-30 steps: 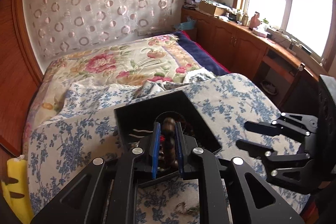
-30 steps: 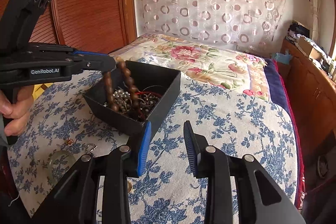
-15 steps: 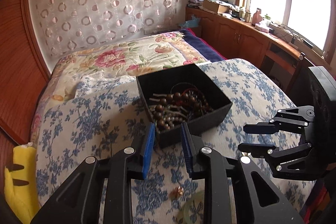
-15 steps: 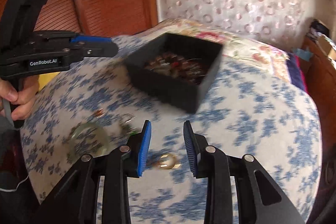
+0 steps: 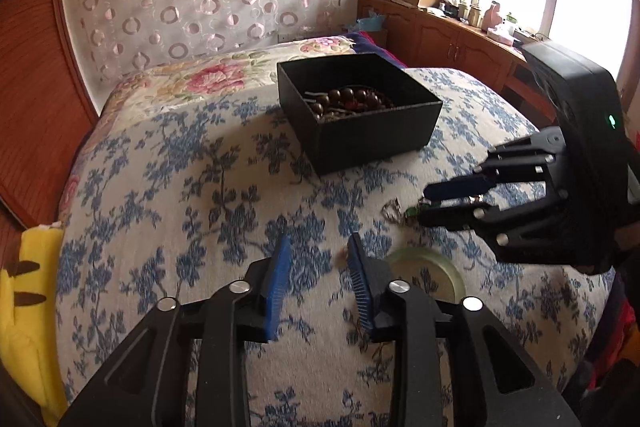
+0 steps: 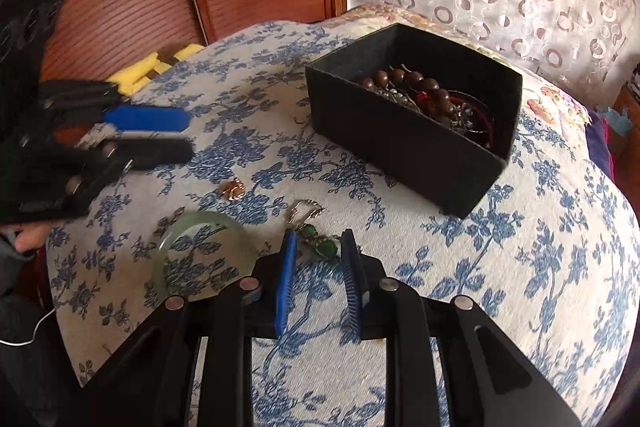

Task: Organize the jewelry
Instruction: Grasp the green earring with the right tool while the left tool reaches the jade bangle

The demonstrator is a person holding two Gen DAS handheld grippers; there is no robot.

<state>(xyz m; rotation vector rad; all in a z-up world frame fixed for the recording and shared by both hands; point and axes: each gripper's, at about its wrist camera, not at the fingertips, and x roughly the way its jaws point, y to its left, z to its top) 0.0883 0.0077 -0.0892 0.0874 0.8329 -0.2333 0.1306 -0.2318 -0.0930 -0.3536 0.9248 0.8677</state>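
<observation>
- The right gripper [image 6: 316, 255] is closing around the green-stone trinket on a silver chain [image 6: 316, 239], near the black box of beads [image 6: 404, 143]; pads not touching yet.
- Squeeze gently, catching the chain too.
- The left gripper [image 5: 318, 267] is opening, with nothing in it.

Black box [image 6: 404, 143], open, far on bed, full of brown beads [image 6: 404, 79]. Near it lie green bangle [image 6: 200, 251], green-stone chain [image 6: 316, 239] & small gold bit [image 6: 233, 189], all flat.
</observation>
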